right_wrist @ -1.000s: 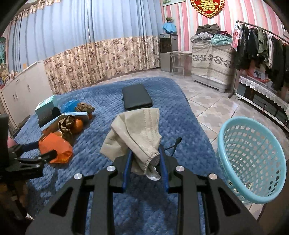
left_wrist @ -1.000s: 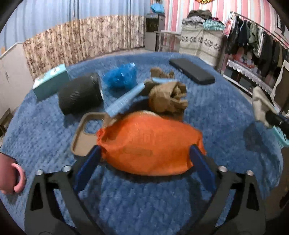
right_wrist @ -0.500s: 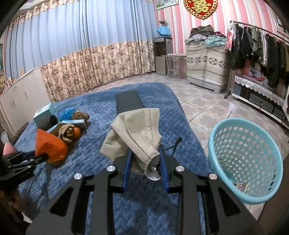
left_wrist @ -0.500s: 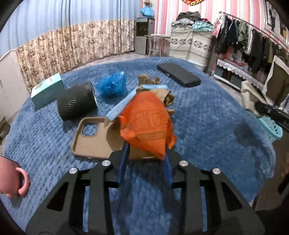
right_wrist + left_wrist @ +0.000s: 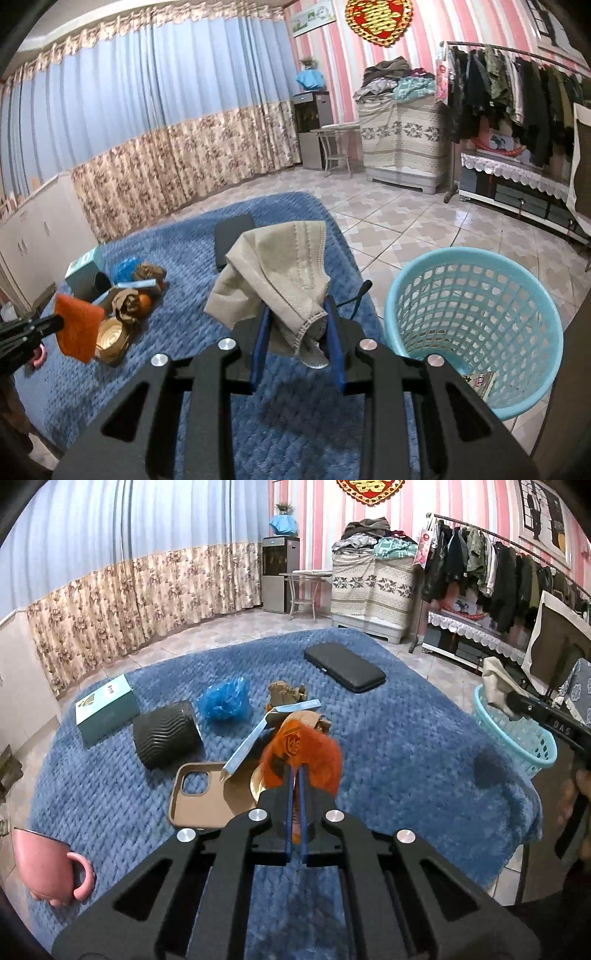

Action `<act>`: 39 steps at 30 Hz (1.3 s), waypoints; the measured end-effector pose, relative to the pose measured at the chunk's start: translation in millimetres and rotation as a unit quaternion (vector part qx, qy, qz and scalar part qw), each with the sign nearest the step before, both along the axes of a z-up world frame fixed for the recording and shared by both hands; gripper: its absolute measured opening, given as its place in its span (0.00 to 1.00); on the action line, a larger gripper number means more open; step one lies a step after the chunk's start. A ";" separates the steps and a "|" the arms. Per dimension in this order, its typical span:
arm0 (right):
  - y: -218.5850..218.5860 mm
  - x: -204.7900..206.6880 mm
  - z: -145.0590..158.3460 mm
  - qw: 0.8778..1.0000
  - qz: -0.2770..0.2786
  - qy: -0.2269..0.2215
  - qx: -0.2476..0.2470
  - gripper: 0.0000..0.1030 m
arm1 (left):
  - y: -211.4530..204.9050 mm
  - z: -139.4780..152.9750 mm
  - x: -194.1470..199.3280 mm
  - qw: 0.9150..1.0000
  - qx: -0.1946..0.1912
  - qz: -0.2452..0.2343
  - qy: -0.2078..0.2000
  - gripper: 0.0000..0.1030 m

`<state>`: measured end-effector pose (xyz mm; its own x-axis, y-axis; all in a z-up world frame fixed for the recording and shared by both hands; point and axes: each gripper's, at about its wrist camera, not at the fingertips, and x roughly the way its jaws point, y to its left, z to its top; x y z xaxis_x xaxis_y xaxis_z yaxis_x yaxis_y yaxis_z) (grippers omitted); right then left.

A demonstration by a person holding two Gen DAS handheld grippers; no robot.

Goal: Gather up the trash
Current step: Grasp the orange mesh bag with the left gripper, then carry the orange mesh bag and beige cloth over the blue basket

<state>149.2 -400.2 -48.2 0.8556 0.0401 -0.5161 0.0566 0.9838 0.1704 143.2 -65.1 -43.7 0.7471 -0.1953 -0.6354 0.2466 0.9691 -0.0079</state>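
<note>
**Both grippers carry trash above the blue blanket**

The left gripper (image 5: 294,775) has its fingers pressed nearly together on a crumpled orange wrapper (image 5: 301,755), which sticks up past the tips; the jaws have just been closing on it. In the right wrist view the same wrapper (image 5: 78,328) hangs clear of the blue knitted blanket (image 5: 388,757) that covers the tabletop.

The right gripper (image 5: 296,345) pinches a beige face mask (image 5: 275,275) between its blue fingers (image 5: 258,347), the mask bunched and standing up above them. Just to its right, on the tiled floor (image 5: 424,218), stands a light blue plastic basket (image 5: 532,314) with a scrap of printed packaging lying at the bottom.

On the blanket beneath the left gripper lie a tan phone case (image 5: 199,797), a round gold lid (image 5: 256,786) beside it and a light blue strip (image 5: 258,734) leaning across crumpled brown paper (image 5: 286,694). Further back are a blue plastic wad (image 5: 223,701), a dark ribbed cylinder (image 5: 166,734) on its side, a teal box (image 5: 107,709) and a flat black case (image 5: 343,666). A pink mug (image 5: 48,867) sits at the left edge of the blanket.
</note>
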 end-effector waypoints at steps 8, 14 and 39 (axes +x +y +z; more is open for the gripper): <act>-21.9 -3.1 -0.5 1.000 -0.028 -0.005 0.010 0.28 | -14.5 -4.0 7.8 1.000 0.001 -0.011 0.002 0.00; -43.6 -1.9 2.0 0.999 -0.053 -0.003 0.003 0.28 | -38.3 -6.8 16.3 0.999 -0.001 -0.033 0.000 0.00; -176.0 -9.9 -19.2 0.975 -0.216 0.044 -0.009 0.28 | -252.5 10.0 72.5 0.968 -0.070 -0.237 -0.042 0.00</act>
<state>139.3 -576.2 -67.4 0.7434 -0.3243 -0.5850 0.4800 0.8678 0.1288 215.7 -317.6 -33.6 0.6006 -0.6088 -0.5183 0.6685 0.7380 -0.0923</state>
